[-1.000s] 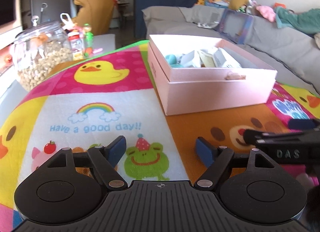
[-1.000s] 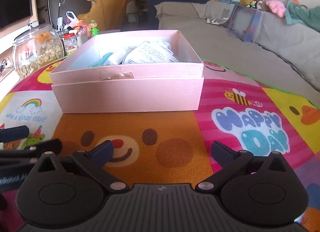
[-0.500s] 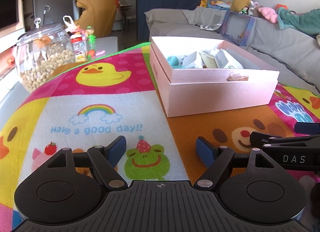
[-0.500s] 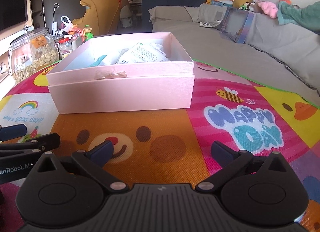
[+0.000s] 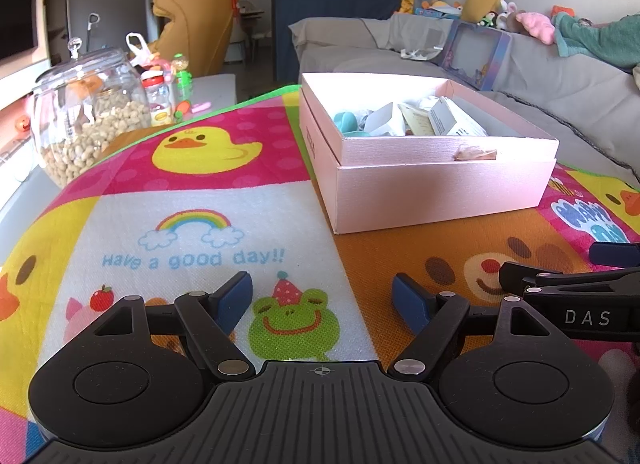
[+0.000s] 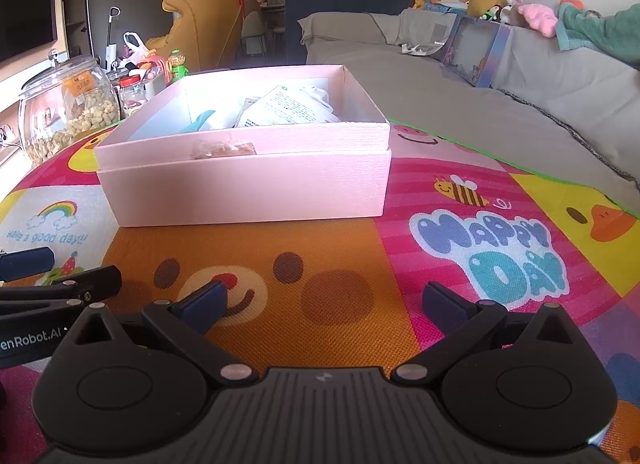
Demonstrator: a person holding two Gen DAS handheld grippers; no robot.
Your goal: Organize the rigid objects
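Note:
A pink open box [image 5: 432, 183] sits on a colourful cartoon play mat [image 5: 192, 232]; it also shows in the right wrist view [image 6: 248, 187]. Inside lie a teal object [image 5: 346, 121], white cartons [image 5: 452, 121] and paper packets [image 6: 288, 109]. My left gripper [image 5: 322, 298] is open and empty, low over the mat in front of the box. My right gripper [image 6: 324, 302] is open and empty, beside the left one. Each gripper shows at the edge of the other's view.
A glass jar of nuts [image 5: 86, 119] and small bottles [image 5: 160, 99] stand at the mat's far left. A grey sofa [image 6: 500, 103] with toys lies behind and right. A yellow armchair [image 5: 196, 27] stands further back.
Both grippers have drawn back a little from the box and risen slightly. Both stay open and empty; nothing on the mat has moved.

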